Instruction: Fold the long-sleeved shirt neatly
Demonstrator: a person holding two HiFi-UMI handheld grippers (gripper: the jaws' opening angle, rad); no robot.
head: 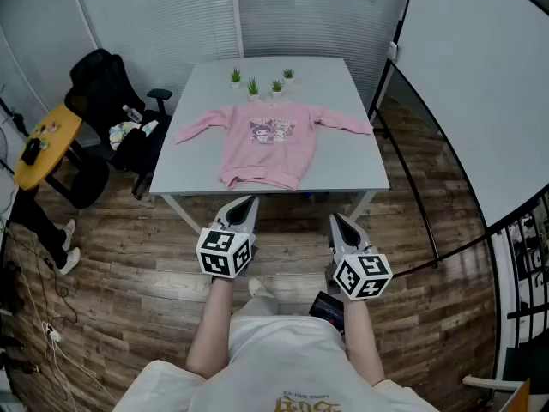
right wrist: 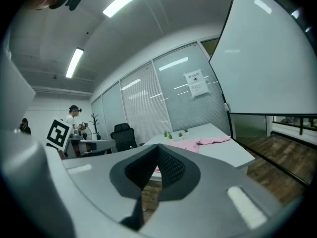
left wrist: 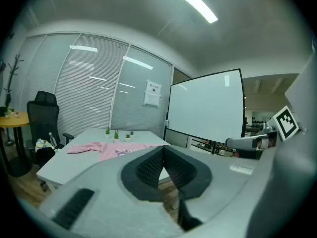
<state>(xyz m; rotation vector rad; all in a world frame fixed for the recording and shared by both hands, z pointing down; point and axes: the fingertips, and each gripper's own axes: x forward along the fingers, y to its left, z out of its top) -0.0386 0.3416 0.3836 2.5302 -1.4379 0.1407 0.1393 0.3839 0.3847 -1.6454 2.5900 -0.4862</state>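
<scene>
Both the left tool (head: 247, 202) and the right tool (head: 337, 221) are closed and empty, well short of the pink shirt (head: 268, 140) spread flat on the bench (head: 347, 161), so a careless pinch could bunch its layers or drag it askew.

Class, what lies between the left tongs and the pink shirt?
Only wood floor and the table's bare near edge, seen in the head view.

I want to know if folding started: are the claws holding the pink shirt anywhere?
No. The left claw and right claw are both shut on nothing, short of the table. The pink shirt lies spread on it, untouched.
</scene>
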